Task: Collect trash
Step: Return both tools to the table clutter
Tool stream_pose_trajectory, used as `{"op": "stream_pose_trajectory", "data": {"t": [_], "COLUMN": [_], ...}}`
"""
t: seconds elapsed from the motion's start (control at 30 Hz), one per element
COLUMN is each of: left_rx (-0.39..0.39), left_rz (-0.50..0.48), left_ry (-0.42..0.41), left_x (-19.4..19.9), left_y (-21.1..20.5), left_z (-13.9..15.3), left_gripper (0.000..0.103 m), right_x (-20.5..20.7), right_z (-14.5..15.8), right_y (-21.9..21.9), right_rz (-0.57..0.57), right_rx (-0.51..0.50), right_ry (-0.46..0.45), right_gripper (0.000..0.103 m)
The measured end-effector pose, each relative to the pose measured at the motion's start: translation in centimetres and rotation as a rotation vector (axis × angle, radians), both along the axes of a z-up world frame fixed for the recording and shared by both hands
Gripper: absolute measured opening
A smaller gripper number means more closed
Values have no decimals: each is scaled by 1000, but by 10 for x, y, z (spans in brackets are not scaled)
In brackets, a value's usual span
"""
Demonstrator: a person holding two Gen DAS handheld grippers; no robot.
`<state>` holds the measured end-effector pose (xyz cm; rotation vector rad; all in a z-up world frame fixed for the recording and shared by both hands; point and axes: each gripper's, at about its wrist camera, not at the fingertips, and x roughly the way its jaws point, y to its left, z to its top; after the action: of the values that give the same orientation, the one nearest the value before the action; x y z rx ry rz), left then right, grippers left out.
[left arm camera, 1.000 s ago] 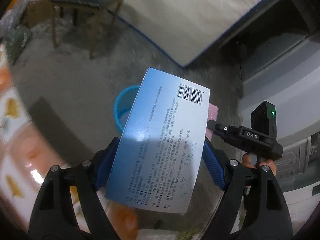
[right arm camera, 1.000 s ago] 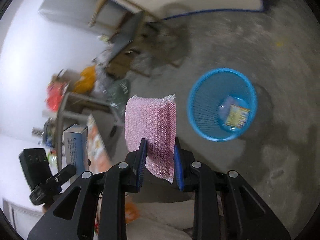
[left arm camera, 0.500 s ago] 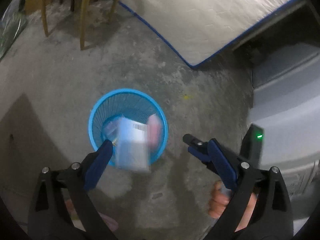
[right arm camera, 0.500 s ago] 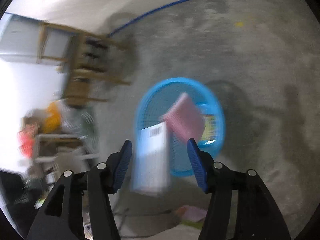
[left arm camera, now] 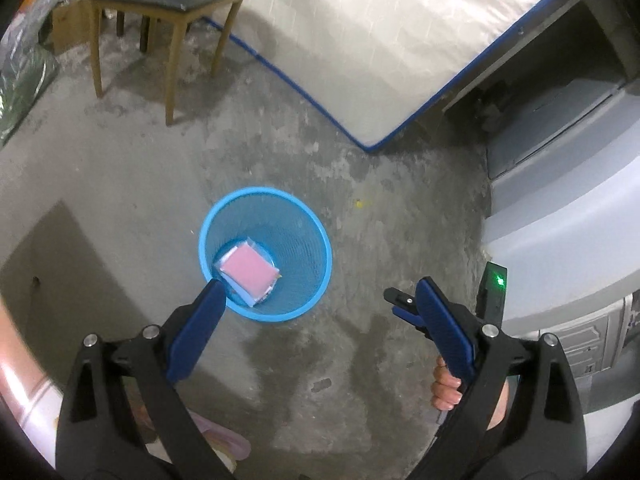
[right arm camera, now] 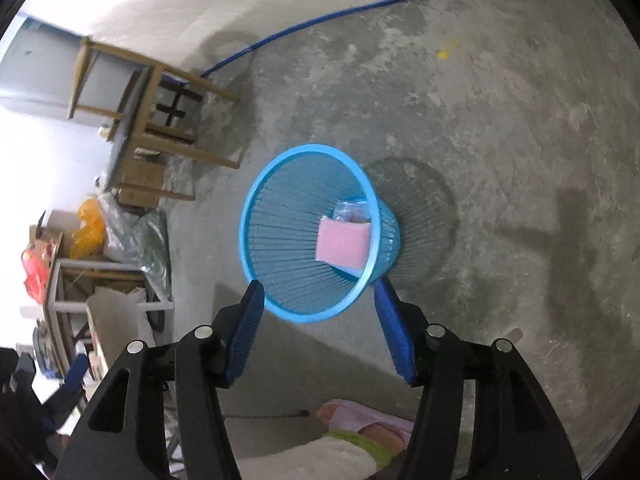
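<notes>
A blue mesh waste basket (left arm camera: 310,236) stands on the concrete floor, seen from above; it also shows in the right wrist view (right arm camera: 256,216). Inside it a pink sponge (left arm camera: 248,266) lies on top of a light blue box (left arm camera: 245,295) and a clear wrapper. The sponge also shows in the right wrist view (right arm camera: 342,246). My left gripper (left arm camera: 316,294) is open and empty above the floor, just right of the basket. My right gripper (right arm camera: 318,292) is open and empty above the basket's near rim; it also shows at the right of the left wrist view (left arm camera: 404,304).
A wooden chair (left arm camera: 168,4) stands at the back left beside a white mattress with blue edging (left arm camera: 380,40). Grey cabinets (left arm camera: 560,184) line the right. Shelves with bags and boxes (right arm camera: 100,248) stand to the left. My feet in pink slippers (right arm camera: 356,416) are below.
Both grippers opened and dropped their loads. The blue box and the pink sponge fell into the basket and now lie at rest in it.
</notes>
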<state>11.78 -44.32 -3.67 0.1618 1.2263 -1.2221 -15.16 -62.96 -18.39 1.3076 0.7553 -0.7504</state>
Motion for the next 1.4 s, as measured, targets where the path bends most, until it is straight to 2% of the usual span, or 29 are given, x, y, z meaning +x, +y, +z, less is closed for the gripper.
{"op": "stream_pose_trajectory", "data": {"t": [0.2, 0.4, 0.53, 0.67, 0.77, 1.03, 1.23, 1.4], "left_rx": [-26, -109, -147, -156, -142, -176, -193, -168], "left_rz": [25, 96, 151, 209, 292, 544, 738, 825], "left_ry": [-38, -83, -154, -234, -280, -296, -230, -203], "left_x": [6, 19, 23, 26, 33, 61, 107, 164], "left_y": [60, 156, 230, 301, 355, 484, 551, 583], "left_z": [37, 91, 123, 147, 160, 167, 154, 136], "left_gripper": [92, 92, 92, 92, 92, 92, 92, 92], "right_x": [19, 60, 95, 128, 155, 224, 267, 295], "right_z": [59, 100, 121, 136, 155, 216, 244, 258], "right_y": [26, 56, 81, 110, 140, 238, 306, 356], "right_rz": [157, 337, 454, 552, 645, 925, 1096, 1219], "right_rx": [-130, -185, -220, -225, -254, -349, -371, -383], "right_ry": [-47, -112, -141, -166, -189, -293, -360, -394], "right_gripper": [65, 65, 65, 65, 65, 65, 65, 66]}}
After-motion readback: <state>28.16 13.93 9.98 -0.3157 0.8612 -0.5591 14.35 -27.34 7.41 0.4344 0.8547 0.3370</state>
